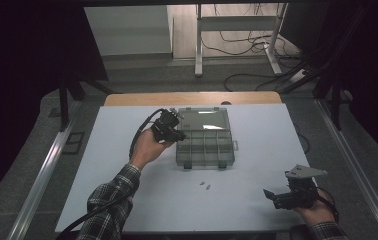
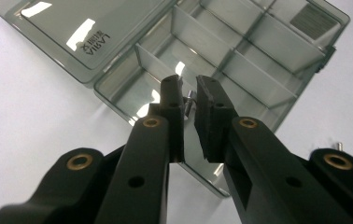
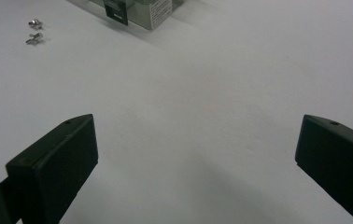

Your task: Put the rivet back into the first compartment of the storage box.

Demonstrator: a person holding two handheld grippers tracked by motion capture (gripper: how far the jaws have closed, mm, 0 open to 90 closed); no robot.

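Left claw (image 2: 189,100) pinching screw (image 2: 188,103) — over open organizer box (image 2: 258,60)

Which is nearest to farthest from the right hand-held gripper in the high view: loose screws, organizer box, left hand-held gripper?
From the right hand-held gripper, at the table's near right:
1. Loose screws, on the table to its left.
2. Organizer box, open, farther back at centre.
3. Left hand-held gripper, at the box's left edge, shut on a small screw.

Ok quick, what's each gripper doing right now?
Left gripper: jaws closed on a small metal screw, over the organizer box.
Right gripper: jaws open, holding nothing.
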